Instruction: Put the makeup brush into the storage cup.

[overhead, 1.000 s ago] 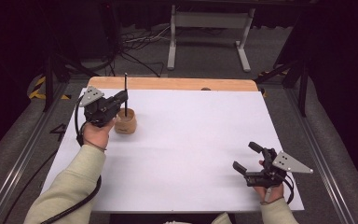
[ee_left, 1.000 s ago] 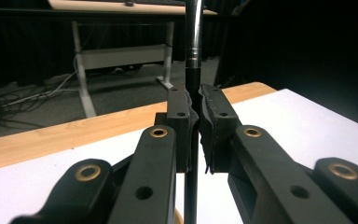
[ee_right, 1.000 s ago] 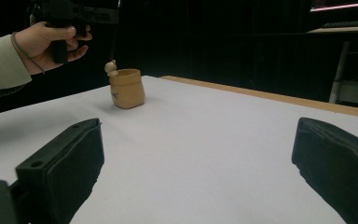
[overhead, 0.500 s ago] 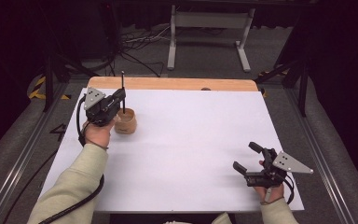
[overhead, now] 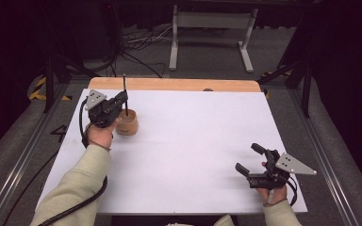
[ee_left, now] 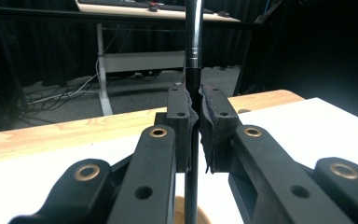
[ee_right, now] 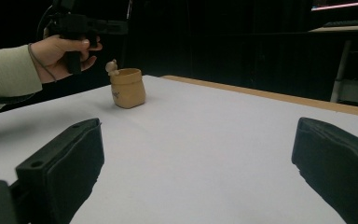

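One thin dark rod stands upright, pinched between the left gripper's closed jaws, lower end just inside the mouth of the small wooden pot directly beneath. Over the last second the rod has risen; the pot has not shifted. Judgement: a lift-out is nearly complete, tip close to clearing the rim. Right gripper rests well apart at the near bench edge, jaws spread, holding nothing.
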Motion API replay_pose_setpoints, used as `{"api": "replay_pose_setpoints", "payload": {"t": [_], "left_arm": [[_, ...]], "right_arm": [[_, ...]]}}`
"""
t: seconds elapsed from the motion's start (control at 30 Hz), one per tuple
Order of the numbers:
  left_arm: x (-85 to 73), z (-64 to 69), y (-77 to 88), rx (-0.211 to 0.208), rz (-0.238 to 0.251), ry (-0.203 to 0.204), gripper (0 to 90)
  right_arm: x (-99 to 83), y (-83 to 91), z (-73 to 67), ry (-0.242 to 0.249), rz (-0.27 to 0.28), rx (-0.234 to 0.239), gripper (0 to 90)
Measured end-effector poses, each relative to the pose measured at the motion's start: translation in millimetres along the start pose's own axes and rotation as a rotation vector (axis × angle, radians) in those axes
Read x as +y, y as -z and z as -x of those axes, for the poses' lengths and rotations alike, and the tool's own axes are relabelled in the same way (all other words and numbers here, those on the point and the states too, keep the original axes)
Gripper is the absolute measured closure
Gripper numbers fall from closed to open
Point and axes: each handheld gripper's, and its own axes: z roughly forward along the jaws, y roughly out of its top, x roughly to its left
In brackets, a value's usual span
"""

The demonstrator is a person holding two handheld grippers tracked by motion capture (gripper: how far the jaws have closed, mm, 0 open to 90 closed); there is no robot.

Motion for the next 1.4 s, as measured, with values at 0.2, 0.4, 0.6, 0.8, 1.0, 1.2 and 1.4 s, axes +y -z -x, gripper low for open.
{"api": "replay_pose_setpoints", "payload": {"t": [0.2, 0.4, 0.6, 0.8, 1.0, 1.2, 1.4], "left_arm": [[-4.9, -1.9, -2.1, -0.004, -0.002, 0.0, 82.4], [-9.4, -4.1, -3.9, -0.002, -0.009, 0.007, 82.4], [-14.9, -7.5, -5.1, 0.008, -0.021, 0.002, 82.4], [-18.7, -7.2, -6.0, 0.01, -0.032, -0.003, 82.3], [-21.7, -7.1, -6.7, 0.013, -0.041, -0.009, 82.3], [-24.4, -6.5, -6.9, 0.015, -0.054, -0.02, 82.3], [-26.7, -6.5, -7.0, 0.019, -0.063, -0.033, 82.3]], "right_arm": [[0.0, 0.0, -0.1, 0.0, -0.001, 0.0, 2.7], [0.0, 0.1, -0.2, 0.001, -0.001, 0.0, 2.7], [0.1, 0.2, -0.1, 0.001, 0.0, 0.0, 2.7], [0.1, 0.1, -0.3, 0.002, -0.001, 0.0, 2.7], [0.0, 0.1, -0.3, 0.002, -0.003, 0.0, 2.7], [0.1, 0.2, -0.2, 0.002, -0.002, -0.002, 2.8], [0.0, -0.2, -0.3, 0.002, -0.004, -0.003, 2.8]]}}
